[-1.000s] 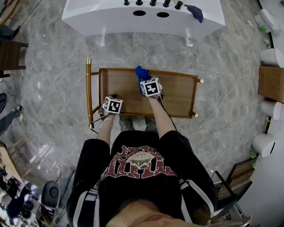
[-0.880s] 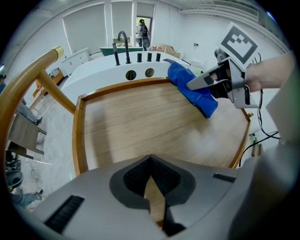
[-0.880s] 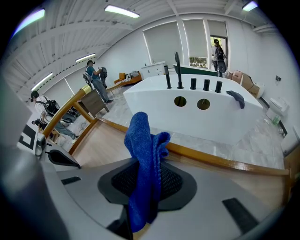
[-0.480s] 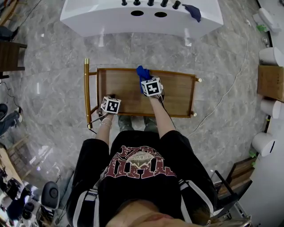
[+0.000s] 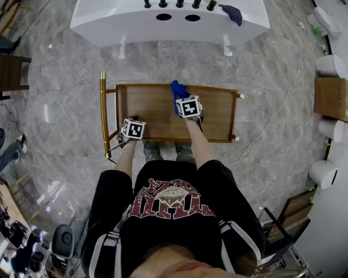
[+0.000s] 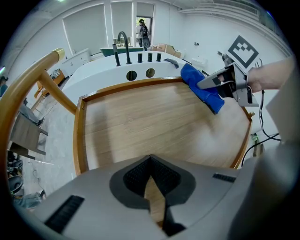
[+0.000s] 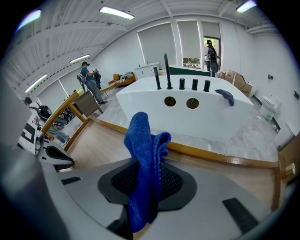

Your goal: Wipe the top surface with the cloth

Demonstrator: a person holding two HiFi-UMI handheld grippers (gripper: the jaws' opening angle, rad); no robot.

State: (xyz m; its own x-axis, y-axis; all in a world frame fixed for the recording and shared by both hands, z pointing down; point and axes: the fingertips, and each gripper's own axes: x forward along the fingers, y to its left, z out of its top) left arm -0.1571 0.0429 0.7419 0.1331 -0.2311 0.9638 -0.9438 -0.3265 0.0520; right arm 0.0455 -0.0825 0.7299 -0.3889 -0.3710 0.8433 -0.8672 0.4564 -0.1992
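While I stood on the grey marble floor (image 5: pixel 65 70), the long white tub (image 5: pixel 109 24) lay across the far side, a row of black taps (image 5: pixel 176 4) along its back edge and a dark rag (image 5: pixel 234 13) on its right end; nearer me sat the wooden trolley, its top surface (image 5: pixel 155 111) boxed in by a low raised rim, a golden handle bar (image 5: pixel 102 114) running along its left end; and there was the blue cloth (image 7: pixel 143 154), up by the far rim a little right of the middle, its lower end down on the wood; my right gripper (image 7: pixel 145 190) had it pinched between the jaws, the fabric bunched and sticking out past the tips; my left gripper (image 6: pixel 152 187) sat low at the near left corner of the top, well apart from the cloth, its jaws pressed together at the tips with nothing in them, bare wood showing under them.
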